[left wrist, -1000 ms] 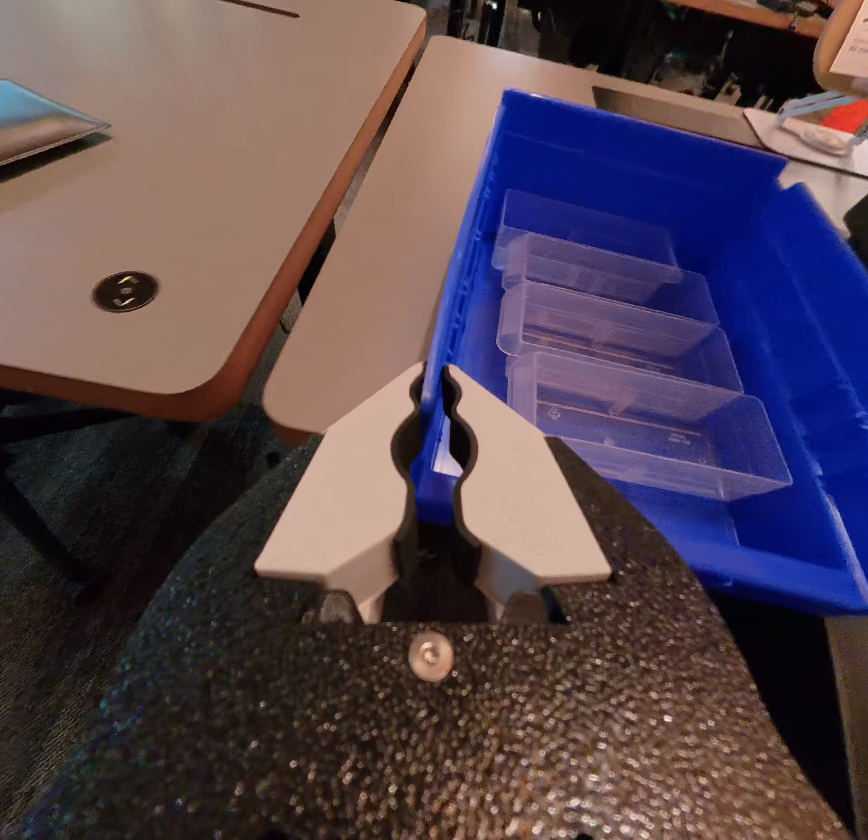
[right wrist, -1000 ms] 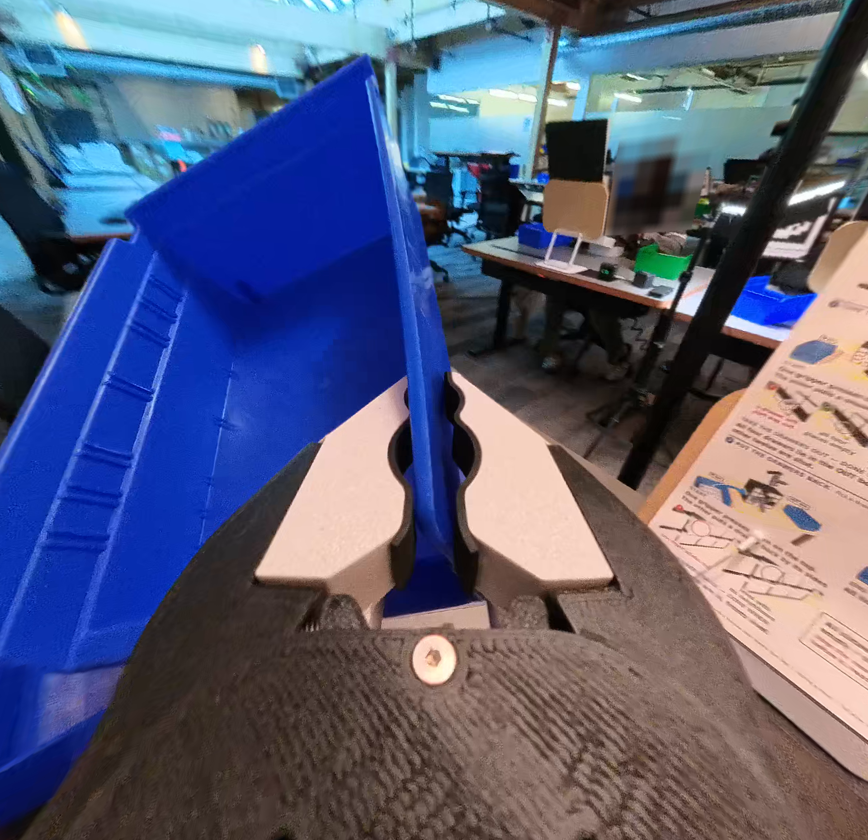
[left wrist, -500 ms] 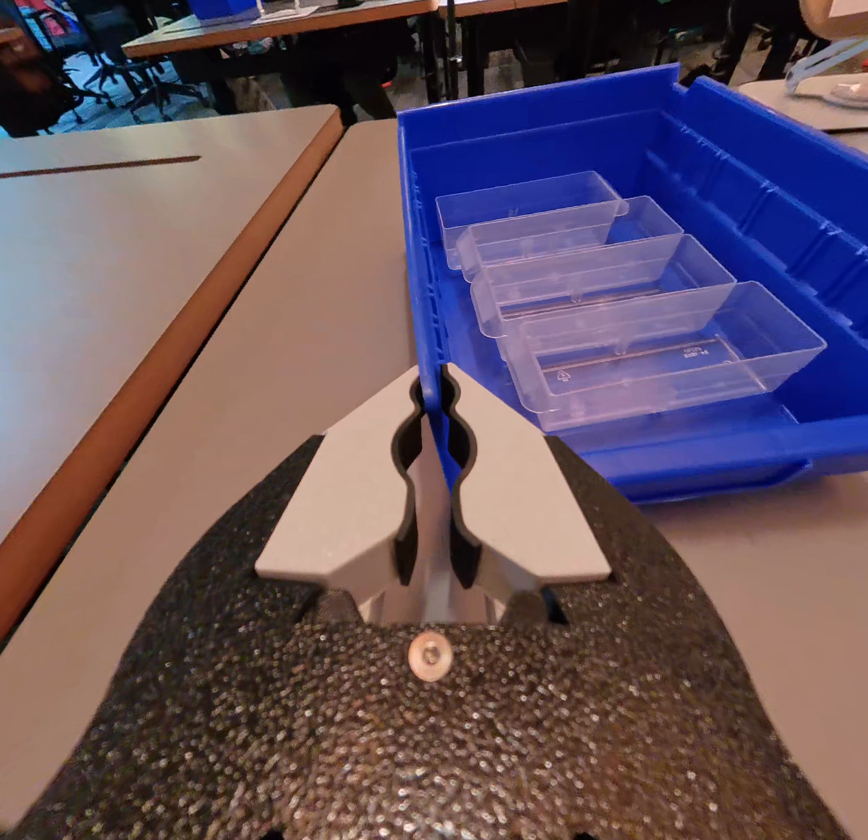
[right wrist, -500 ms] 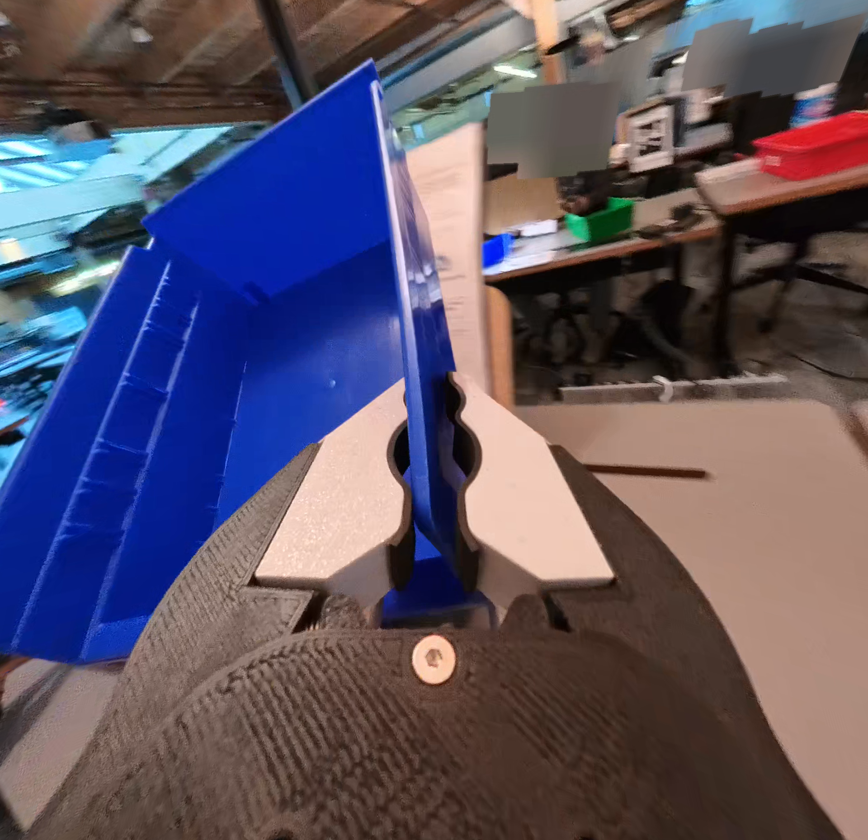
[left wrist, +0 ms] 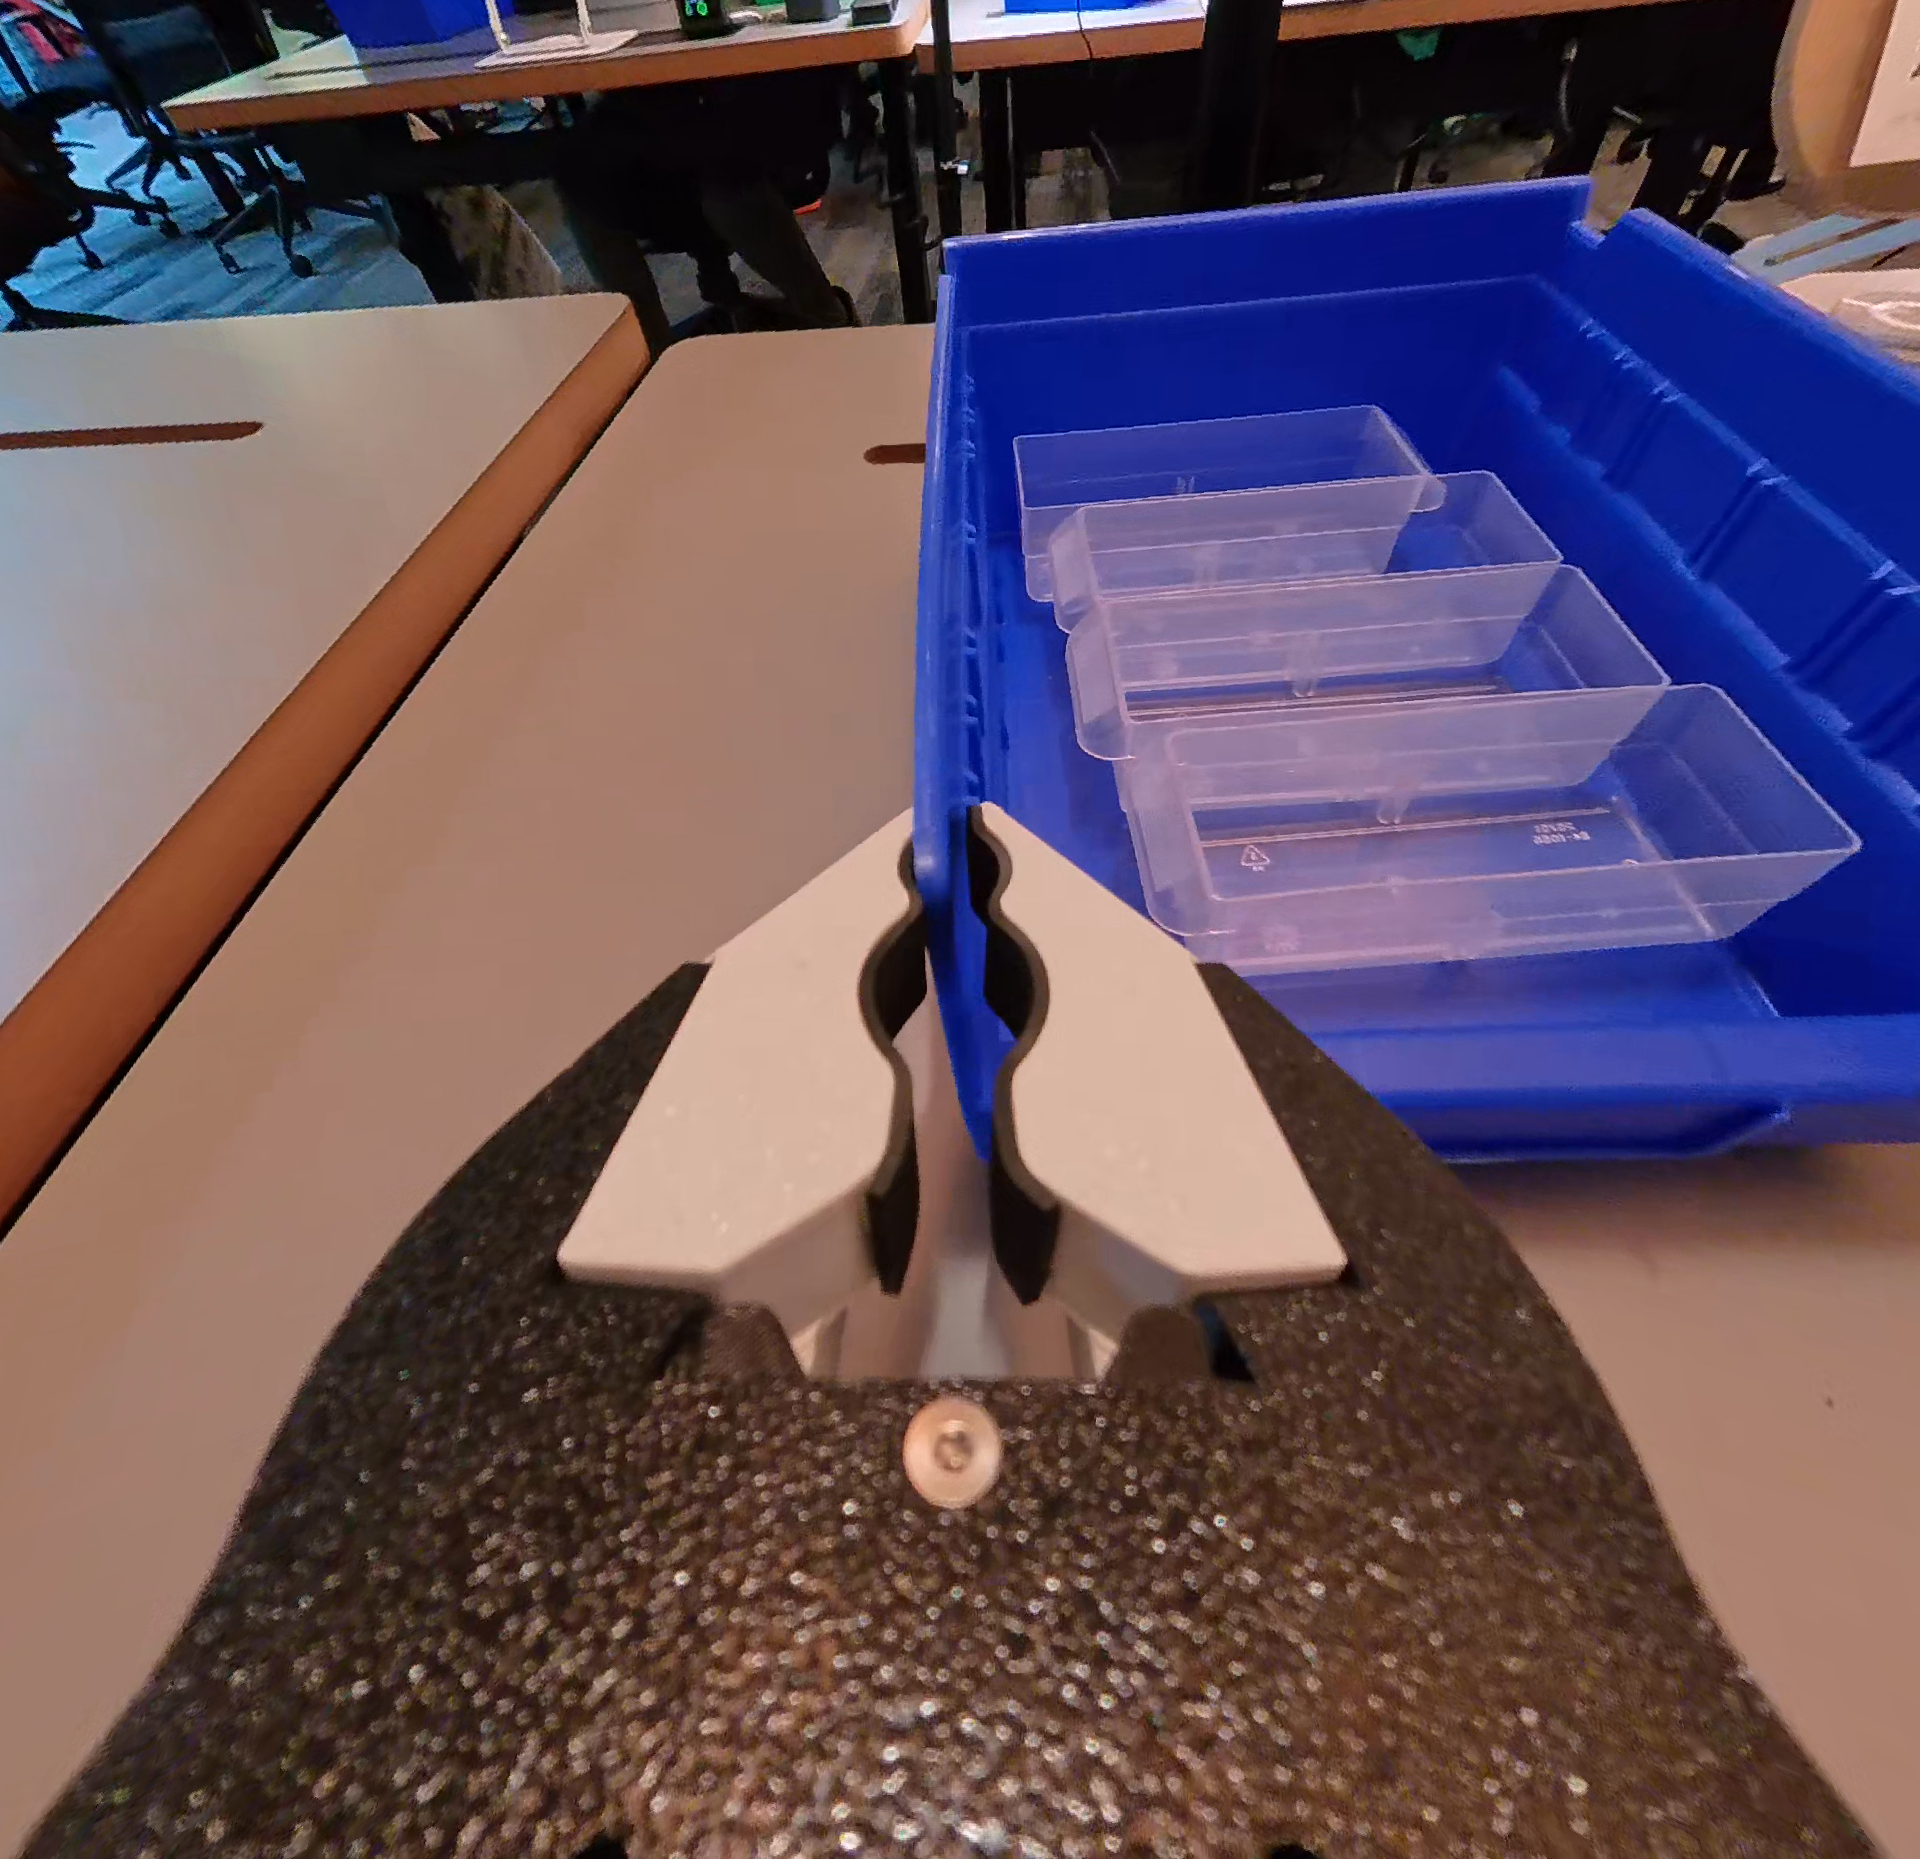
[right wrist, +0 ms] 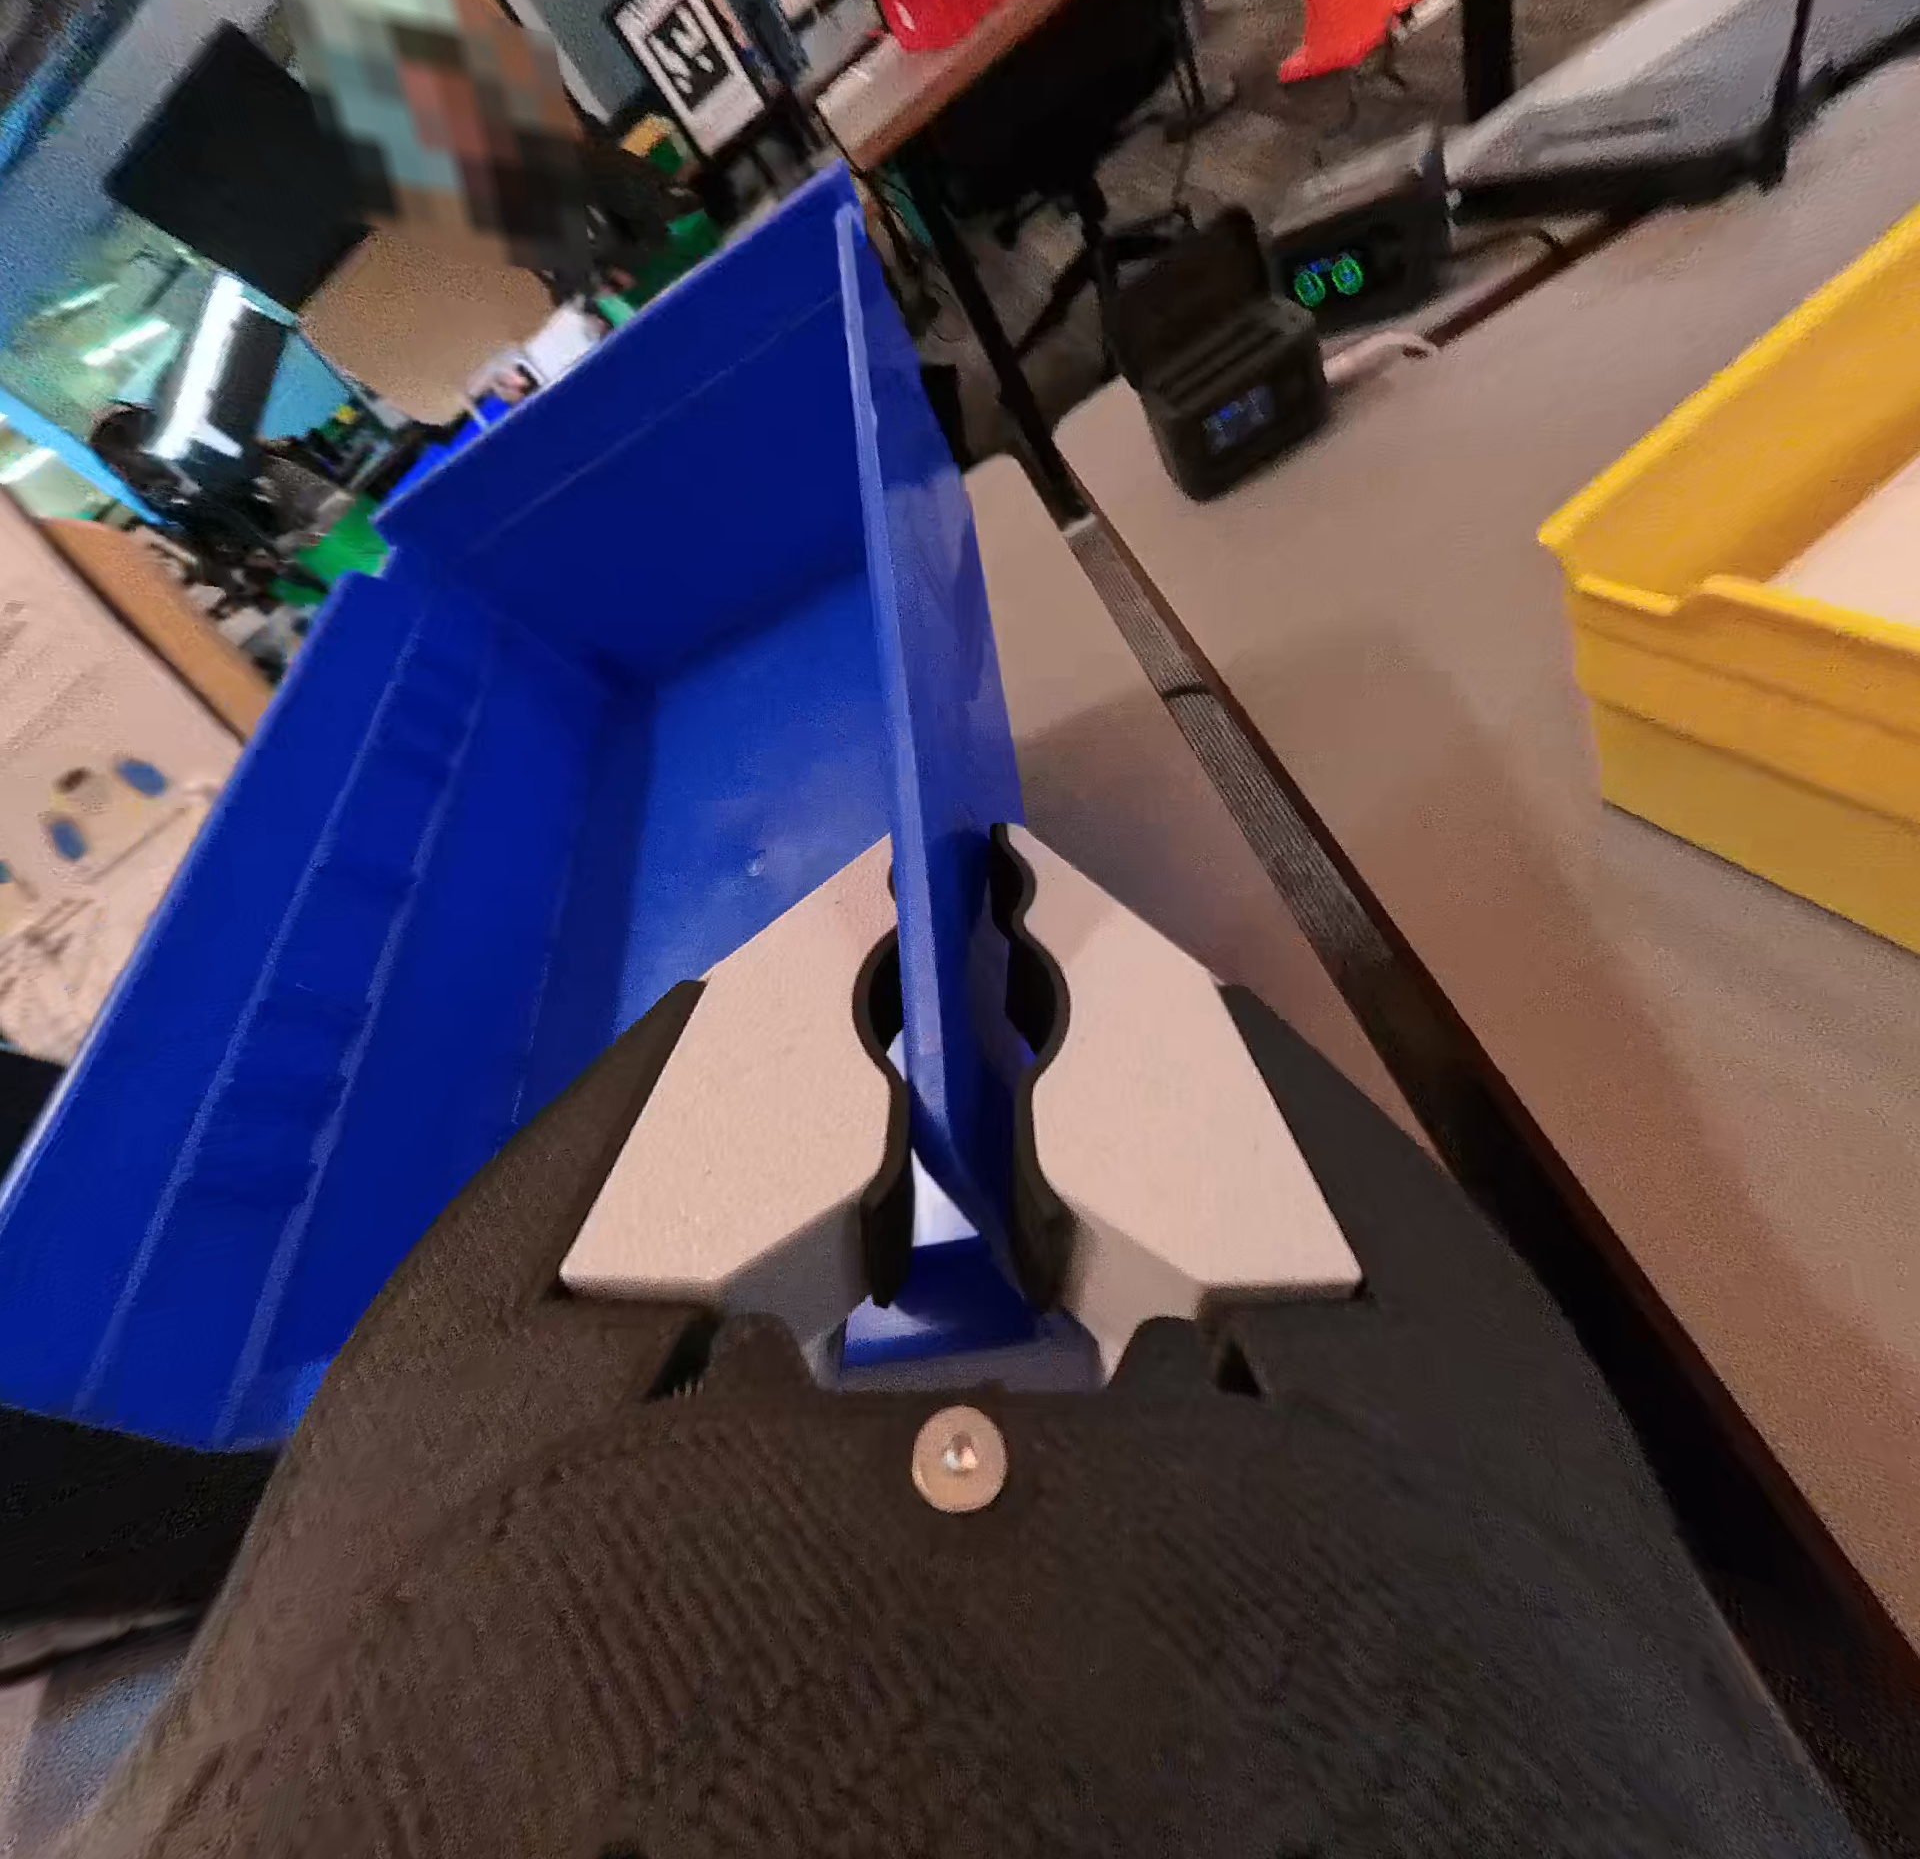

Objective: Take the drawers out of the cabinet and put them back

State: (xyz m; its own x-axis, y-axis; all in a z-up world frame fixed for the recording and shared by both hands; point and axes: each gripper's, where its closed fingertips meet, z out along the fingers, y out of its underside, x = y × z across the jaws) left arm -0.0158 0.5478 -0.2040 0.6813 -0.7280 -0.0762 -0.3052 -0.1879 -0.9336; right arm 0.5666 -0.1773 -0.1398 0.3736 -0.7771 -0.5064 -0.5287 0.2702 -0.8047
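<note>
A blue bin [left wrist: 1247,355] rests on the grey table [left wrist: 675,770]. Several clear plastic drawers [left wrist: 1455,853] lie in a row inside it, overlapping. My left gripper [left wrist: 943,822] is shut on the bin's left wall near its front corner. In the right wrist view, my right gripper [right wrist: 945,838] is shut on the right wall of a blue bin [right wrist: 623,583]. That view is tilted, and no drawers show in the part of the inside it sees. No cabinet is in view.
A second table [left wrist: 208,614] stands to the left across a narrow gap. To the right are a yellow bin [right wrist: 1766,687], a black case [right wrist: 1216,365] and a dark table edge [right wrist: 1299,874]. A printed sheet [right wrist: 62,791] stands at the left. Desks and chairs stand behind.
The bin has gone from hanging past the table's corner to resting flat farther in on the table. The right wrist view has swung right, bringing the yellow bin into view. Both grippers stay shut.
</note>
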